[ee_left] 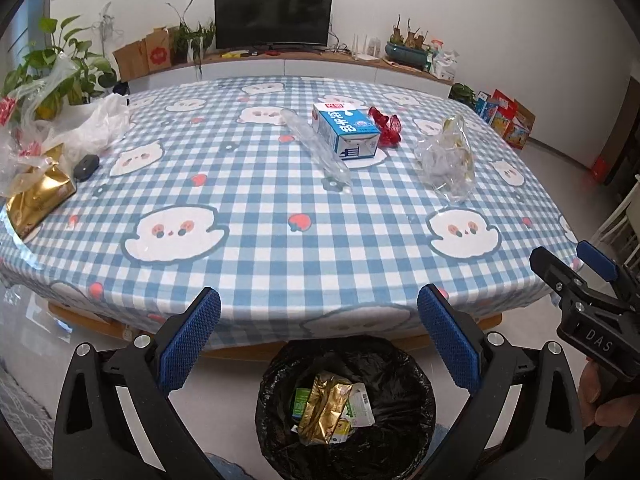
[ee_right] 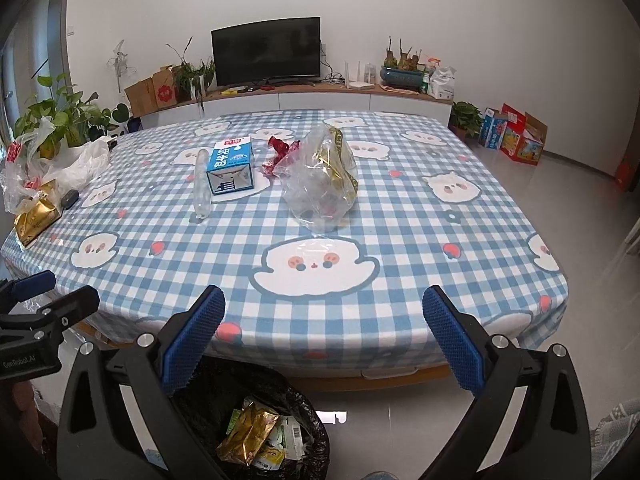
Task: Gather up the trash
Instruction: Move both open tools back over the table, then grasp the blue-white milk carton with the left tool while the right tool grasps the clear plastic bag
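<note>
One black-lined bin [ee_left: 346, 408] sits just below the left gripper [ee_left: 318, 340] – fingers apart, empty. The right gripper [ee_right: 324, 340] hovers likewise, spread wide. Beyond the fingers on the tabletop [ee_left: 280, 240]: one milk carton [ee_left: 346, 130], one clear tube [ee_left: 316, 146], one red wrapper [ee_left: 388, 126], one clear bag [ee_right: 322, 176].
</note>
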`<state>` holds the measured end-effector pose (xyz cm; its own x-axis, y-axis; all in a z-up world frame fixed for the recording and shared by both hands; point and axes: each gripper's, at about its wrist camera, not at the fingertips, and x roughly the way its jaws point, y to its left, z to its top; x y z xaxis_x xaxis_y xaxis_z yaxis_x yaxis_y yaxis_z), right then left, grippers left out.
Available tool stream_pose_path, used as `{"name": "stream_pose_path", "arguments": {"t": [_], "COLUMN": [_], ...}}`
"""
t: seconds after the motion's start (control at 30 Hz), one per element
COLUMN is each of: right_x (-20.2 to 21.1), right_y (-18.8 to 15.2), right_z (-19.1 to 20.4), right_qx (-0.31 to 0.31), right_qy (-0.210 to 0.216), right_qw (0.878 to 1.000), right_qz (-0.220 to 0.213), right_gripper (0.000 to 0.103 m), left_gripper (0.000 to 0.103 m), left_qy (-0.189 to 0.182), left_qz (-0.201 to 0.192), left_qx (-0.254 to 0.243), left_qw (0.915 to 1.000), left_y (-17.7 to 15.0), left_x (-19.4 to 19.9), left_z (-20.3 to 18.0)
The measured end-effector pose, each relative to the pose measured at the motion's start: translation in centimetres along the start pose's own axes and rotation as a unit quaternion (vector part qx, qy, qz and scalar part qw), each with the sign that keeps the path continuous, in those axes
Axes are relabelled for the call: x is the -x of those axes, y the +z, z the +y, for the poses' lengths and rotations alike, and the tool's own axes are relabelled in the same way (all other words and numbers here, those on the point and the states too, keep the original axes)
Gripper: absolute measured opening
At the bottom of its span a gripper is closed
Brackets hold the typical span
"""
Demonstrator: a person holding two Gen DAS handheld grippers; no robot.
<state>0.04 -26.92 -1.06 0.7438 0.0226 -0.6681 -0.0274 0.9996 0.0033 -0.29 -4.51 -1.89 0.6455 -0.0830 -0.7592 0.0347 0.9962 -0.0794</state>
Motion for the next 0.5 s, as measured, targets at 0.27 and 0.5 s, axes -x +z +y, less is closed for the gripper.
{"name": "stream_pose_path", "arguments": {"t": [0.27,0.5], "right_x": [-3.0,-6.0], "right_y": [2.8,5.1], "right_z": [0.5,1.2], "right_qx": [0.013,0.023], "right_qy": [0.003,0.003], "right_qw": [1.000,1.000], "right_qz": [0.000,0.005], "right_gripper": [0.095,0.095], "left_gripper": [0.097,0.097], "left_qy": [0.009,0.008], "left_qz": [0.001,0.016], "left_qx": [-0.004,0.002], "left_qw": [1.0000,0.9998], "left_y": [4.1,7.2], "left_x": [-2.8,-6.3], "left_z": [0.3,0.1]}}
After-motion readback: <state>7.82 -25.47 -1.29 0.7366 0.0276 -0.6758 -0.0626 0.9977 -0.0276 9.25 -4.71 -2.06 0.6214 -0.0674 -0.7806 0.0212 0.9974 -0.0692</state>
